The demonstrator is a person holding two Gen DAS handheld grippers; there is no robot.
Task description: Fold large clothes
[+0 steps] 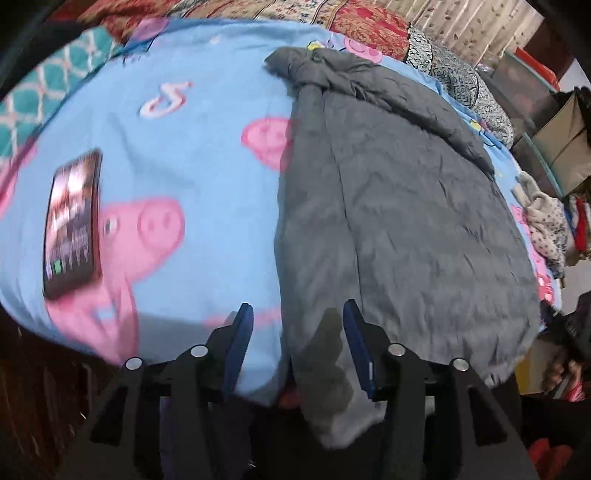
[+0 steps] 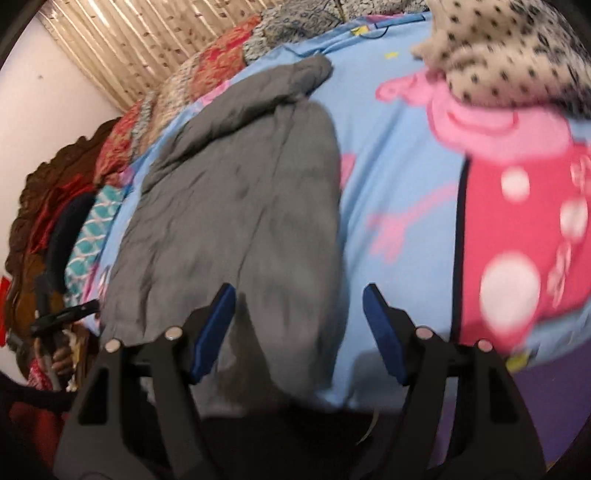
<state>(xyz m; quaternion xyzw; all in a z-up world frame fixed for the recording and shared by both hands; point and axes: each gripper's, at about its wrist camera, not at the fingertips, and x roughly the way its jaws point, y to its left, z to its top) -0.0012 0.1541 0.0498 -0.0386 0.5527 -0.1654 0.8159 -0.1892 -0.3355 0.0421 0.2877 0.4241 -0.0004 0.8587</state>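
A large grey padded jacket (image 1: 399, 206) lies spread on a blue cartoon-pig bedsheet (image 1: 207, 155), one sleeve folded across its far end. My left gripper (image 1: 298, 314) is open above the jacket's near left hem, which hangs over the bed edge. In the right wrist view the jacket (image 2: 236, 206) lies left of centre. My right gripper (image 2: 299, 295) is open over the jacket's near right edge and the sheet (image 2: 399, 206). Neither gripper holds anything.
A phone (image 1: 72, 221) with a lit screen lies on the sheet at left. A spotted cream garment (image 1: 543, 221) lies at the bed's right edge, also in the right wrist view (image 2: 509, 55). Patterned pillows (image 1: 369, 33) line the far side. Boxes and clutter (image 1: 569, 140) stand at right.
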